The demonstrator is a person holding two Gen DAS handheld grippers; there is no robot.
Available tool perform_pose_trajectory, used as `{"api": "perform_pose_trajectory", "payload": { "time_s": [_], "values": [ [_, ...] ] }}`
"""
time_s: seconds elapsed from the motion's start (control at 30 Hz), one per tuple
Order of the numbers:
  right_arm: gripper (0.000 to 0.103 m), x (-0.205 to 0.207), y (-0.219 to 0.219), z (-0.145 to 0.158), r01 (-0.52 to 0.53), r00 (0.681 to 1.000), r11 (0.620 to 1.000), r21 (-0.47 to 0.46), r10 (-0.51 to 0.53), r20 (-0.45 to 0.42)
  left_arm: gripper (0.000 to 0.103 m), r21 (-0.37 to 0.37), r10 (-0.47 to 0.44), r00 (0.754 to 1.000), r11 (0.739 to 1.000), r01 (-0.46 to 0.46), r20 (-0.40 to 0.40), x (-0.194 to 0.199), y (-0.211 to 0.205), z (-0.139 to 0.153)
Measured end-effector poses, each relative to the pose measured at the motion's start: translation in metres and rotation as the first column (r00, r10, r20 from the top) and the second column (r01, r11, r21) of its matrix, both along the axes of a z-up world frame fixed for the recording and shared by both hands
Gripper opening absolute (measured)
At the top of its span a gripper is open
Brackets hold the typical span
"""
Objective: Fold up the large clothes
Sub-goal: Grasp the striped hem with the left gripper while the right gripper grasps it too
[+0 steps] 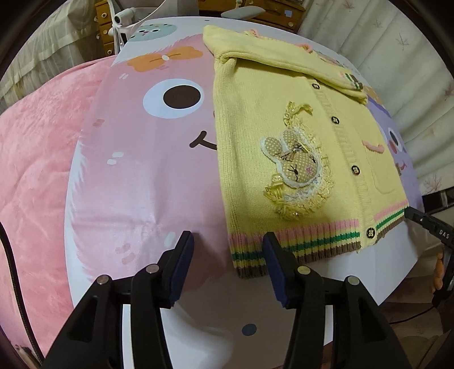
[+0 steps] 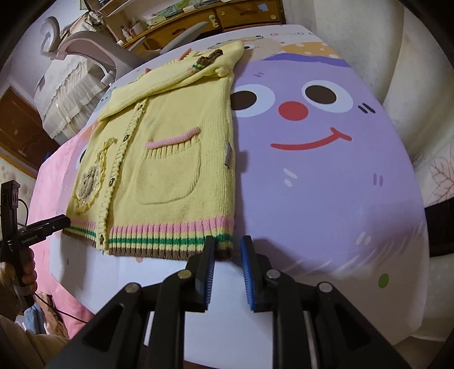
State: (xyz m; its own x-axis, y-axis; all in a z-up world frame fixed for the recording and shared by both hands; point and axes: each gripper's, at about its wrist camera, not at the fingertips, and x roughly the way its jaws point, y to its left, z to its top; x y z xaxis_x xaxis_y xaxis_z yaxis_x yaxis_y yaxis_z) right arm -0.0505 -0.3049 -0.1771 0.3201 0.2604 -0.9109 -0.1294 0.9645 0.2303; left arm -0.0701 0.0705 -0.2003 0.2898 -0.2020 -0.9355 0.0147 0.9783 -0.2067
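A yellow knit cardigan (image 1: 255, 119) lies flat, front up, on a cartoon-print mat (image 1: 142, 170), with a sleeve folded across its top (image 1: 283, 62) and a rabbit patch (image 1: 295, 161) on one side. My left gripper (image 1: 228, 245) is open, its jaws straddling the left corner of the striped hem (image 1: 244, 255) without pressing it. My right gripper (image 2: 228, 248) stands narrowly open at the hem's right corner (image 2: 224, 241), a gap showing beside the cloth. The cardigan (image 2: 170, 159) shows its pink-trimmed pocket (image 2: 170, 173) there. Each gripper shows in the other's view: right gripper (image 1: 425, 224), left gripper (image 2: 48, 224).
A pink blanket (image 1: 34, 170) lies left of the mat. The mat's purple face (image 2: 326, 184) spreads to the right of the cardigan. Wooden drawers (image 2: 241, 14) and a chair (image 2: 71, 42) stand behind. A hand (image 2: 25, 272) holds the left gripper's handle, with a cable (image 2: 56, 309) trailing.
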Motion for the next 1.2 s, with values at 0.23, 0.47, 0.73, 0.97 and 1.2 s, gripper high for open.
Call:
{"api": "perform_pose_trajectory", "payload": {
  "time_s": [0.23, 0.47, 0.73, 0.97, 1.2],
  "values": [
    [0.018, -0.004, 0.006, -0.001, -0.015, 1.0, 1.0, -0.016, 0.015, 0.019, 0.049, 0.041, -0.056, 0.998, 0.998, 0.056, 0.002, -0.004, -0.02, 0.001],
    [0.014, -0.007, 0.013, -0.001, -0.039, 0.999, 0.998, -0.042, 0.041, 0.036, 0.01, -0.007, -0.042, 0.999, 0.999, 0.042, -0.031, 0.0, -0.021, 0.002],
    [0.007, -0.01, 0.015, 0.011, -0.038, 0.997, 0.998, -0.051, 0.041, 0.059, 0.007, -0.023, -0.026, 0.998, 0.999, 0.025, -0.052, 0.003, -0.018, 0.004],
    [0.007, -0.009, 0.015, 0.04, -0.026, 0.994, 0.999, -0.029, 0.028, 0.101, 0.007, -0.065, -0.013, 0.999, 0.998, 0.011, -0.032, 0.009, -0.009, 0.025],
    [0.007, 0.0, 0.022, 0.088, -0.023, 0.982, 1.0, 0.01, 0.021, 0.186, 0.006, -0.169, 0.083, 0.996, 0.983, -0.076, 0.039, 0.028, 0.014, 0.077]
  ]
}}
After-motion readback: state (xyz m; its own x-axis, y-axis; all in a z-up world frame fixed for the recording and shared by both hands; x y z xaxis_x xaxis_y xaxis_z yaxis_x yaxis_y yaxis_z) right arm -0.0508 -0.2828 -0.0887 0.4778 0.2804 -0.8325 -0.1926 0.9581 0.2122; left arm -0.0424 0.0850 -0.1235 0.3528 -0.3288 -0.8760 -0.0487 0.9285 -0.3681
